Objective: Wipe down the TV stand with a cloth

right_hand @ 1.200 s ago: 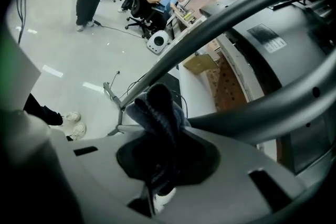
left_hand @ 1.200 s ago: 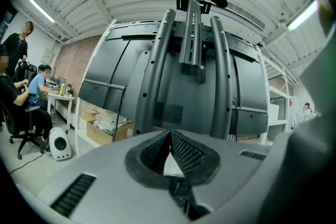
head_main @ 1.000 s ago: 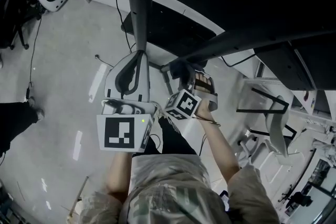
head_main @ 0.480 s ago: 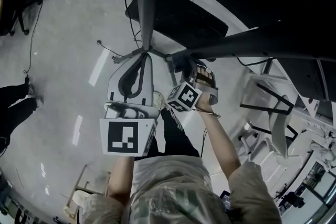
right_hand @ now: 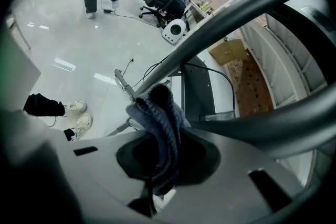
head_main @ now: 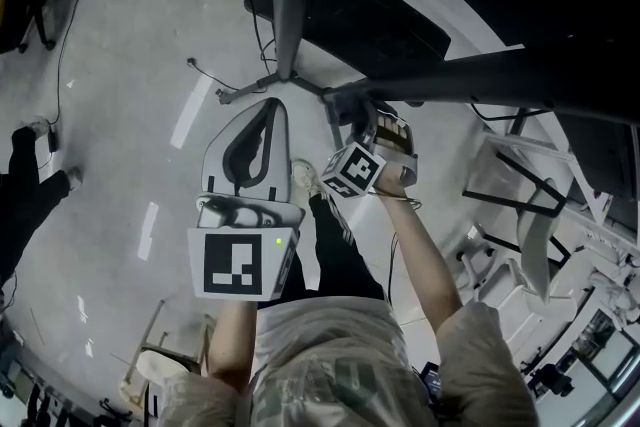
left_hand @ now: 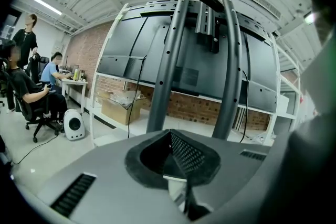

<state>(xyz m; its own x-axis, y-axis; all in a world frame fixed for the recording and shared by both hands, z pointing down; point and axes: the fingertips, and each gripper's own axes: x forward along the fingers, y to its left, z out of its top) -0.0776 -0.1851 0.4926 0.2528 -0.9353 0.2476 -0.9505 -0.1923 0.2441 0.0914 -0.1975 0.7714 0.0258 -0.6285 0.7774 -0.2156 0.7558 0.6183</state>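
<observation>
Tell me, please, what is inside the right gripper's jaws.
A bunched blue-grey cloth is clamped in the right gripper, with its end sticking out ahead, in front of the TV stand's grey leg. The cloth covers the jaw pads and hides whether it touches the leg.

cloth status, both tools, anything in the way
Right tool shut on cloth, by TV stand leg. Left tool shut, empty. Loose cable on floor near base.
</observation>
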